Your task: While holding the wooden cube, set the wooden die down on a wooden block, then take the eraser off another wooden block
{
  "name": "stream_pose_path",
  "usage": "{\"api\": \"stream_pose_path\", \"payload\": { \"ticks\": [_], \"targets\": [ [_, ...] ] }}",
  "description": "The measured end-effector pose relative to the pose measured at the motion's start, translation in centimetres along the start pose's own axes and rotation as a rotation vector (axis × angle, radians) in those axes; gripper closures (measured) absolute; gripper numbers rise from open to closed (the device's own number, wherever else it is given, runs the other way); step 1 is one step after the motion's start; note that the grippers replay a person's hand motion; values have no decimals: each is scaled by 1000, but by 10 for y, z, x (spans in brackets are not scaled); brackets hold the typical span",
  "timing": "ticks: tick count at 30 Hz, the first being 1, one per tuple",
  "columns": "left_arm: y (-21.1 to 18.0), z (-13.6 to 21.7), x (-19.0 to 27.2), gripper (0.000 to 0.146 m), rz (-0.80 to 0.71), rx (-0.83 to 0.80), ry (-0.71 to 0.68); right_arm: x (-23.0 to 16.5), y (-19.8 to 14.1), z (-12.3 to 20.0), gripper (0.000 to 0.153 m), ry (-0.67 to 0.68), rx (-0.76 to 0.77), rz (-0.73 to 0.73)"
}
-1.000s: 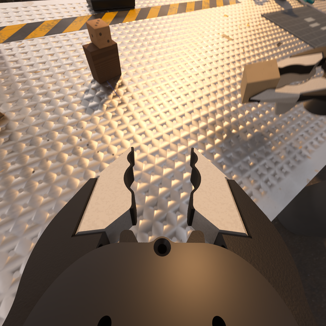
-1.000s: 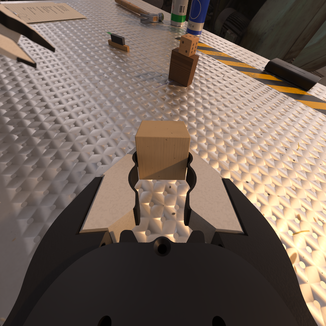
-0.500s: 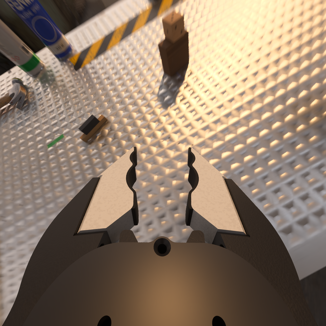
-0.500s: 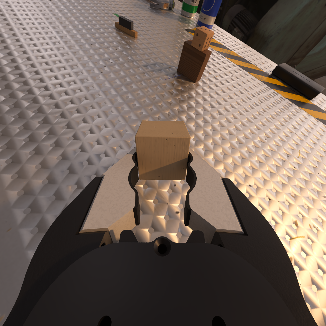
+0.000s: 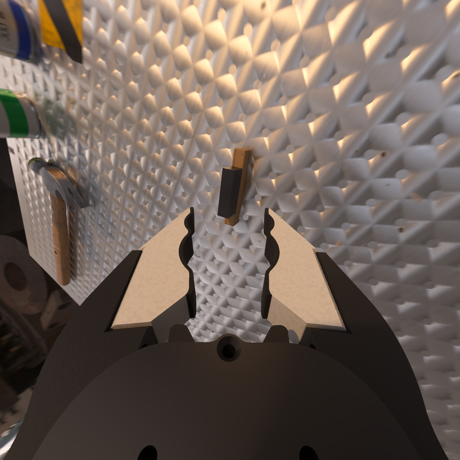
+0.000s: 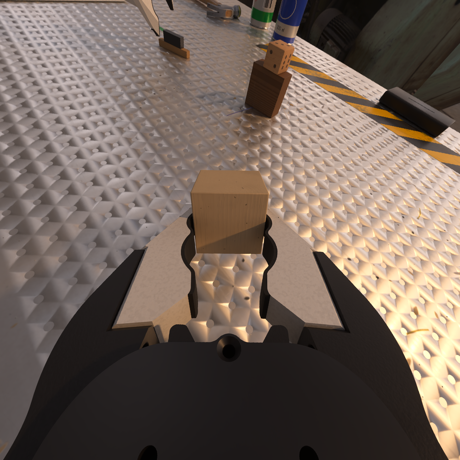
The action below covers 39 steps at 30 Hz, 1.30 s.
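Note:
My right gripper (image 6: pixel 229 219) is shut on the pale wooden cube (image 6: pixel 229 214) and holds it above the metal table. The wooden die (image 6: pixel 278 56) sits tilted on a tall dark wooden block (image 6: pixel 267 90) at the back. A dark grey eraser (image 5: pixel 229 191) lies on a thin flat wooden block (image 5: pixel 239 186); both also show in the right wrist view, the eraser (image 6: pixel 173 38) on the block (image 6: pixel 174 49). My left gripper (image 5: pixel 228 211) is open and empty, just short of the eraser. Its fingers (image 6: pixel 149 15) show above the eraser in the right wrist view.
A hammer (image 5: pixel 61 216) lies left of the eraser near the table edge. A green-banded can (image 6: pixel 261 13) and a blue can (image 6: pixel 288 20) stand at the back. A yellow-black stripe (image 6: pixel 348 97) and a black bar (image 6: pixel 415 112) run along the far right edge.
My left gripper has swung away from the die on its block and moved close above the eraser, still open. The right gripper has shifted a little while holding the cube.

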<state>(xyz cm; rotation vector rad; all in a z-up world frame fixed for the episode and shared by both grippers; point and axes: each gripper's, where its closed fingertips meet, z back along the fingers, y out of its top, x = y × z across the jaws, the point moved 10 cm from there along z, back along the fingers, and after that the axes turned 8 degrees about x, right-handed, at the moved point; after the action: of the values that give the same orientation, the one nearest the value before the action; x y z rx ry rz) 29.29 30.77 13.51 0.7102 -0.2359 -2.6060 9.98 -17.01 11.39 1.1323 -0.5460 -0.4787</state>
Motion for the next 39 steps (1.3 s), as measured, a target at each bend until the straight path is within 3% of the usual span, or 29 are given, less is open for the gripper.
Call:
{"api": "stream_pose_path", "payload": {
  "ticks": [5, 11, 15, 22, 28, 33, 39],
  "targets": [
    [3, -28, -12, 95, -75, -96, -106, 0, -2, -3, 100, 3, -16, -5],
    [5, -31, -17, 133, -87, -134, -162, 0, -3, -3, 100, -5, -23, -9],
    [8, -14, -22, 134, 12, -90, -157, 1, -4, -4, 100, -3, -24, -15],
    [43, 66, -32, 134, 491, 470, -156, 0, -2, -4, 100, 8, -15, -18],
    [103, 117, 7, 134, 934, 986, -215, -2, 0, -4, 100, 18, -7, -21],
    [161, 101, 55, 134, 1204, 1307, -307, -4, 1, -3, 100, 23, -1, -17],
    [210, 36, 103, 134, 1810, 1560, -299, -5, 2, -1, 100, 20, 7, -11]
  ]
}}
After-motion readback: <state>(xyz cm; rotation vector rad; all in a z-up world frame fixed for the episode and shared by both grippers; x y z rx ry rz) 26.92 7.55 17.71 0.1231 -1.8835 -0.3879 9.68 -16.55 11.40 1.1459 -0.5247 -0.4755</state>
